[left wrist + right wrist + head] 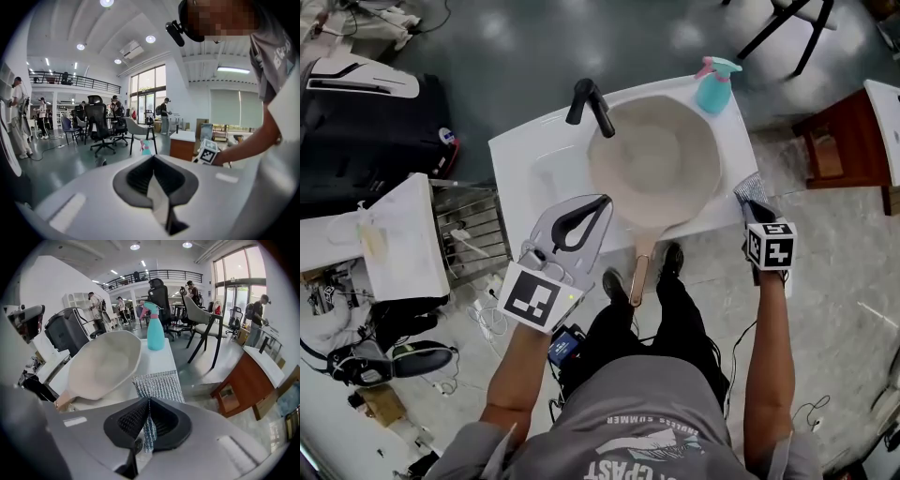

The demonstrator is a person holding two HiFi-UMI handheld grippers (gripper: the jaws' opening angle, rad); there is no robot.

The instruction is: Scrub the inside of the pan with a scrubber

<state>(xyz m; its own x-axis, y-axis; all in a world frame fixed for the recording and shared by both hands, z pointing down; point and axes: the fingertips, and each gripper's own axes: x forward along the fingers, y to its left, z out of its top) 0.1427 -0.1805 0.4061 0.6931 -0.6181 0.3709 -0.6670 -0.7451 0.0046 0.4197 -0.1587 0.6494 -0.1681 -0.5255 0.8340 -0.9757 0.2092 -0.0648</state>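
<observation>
The right gripper has its jaws closed on one edge of the flat silver woven-mesh scrubber. The scrubber sticks out ahead of them, just beside the right rim of the wide, round, cream-coloured pan and not yet inside it. The pan rests tilted in the white rectangular sink, its slim tan handle poking over the front edge toward the person. A teal plastic spray bottle stands behind it. The left gripper hovers near the handle with its jaws together and, as far as its own view shows, nothing between them. The step in hand looks like carrying the scrubber over the rim. With only an edge pinched, the mesh will likely flop, so it should be laid flat against the pan's inside and pressed round in small circles, while the left gripper takes the handle to stop the pan sliding
</observation>
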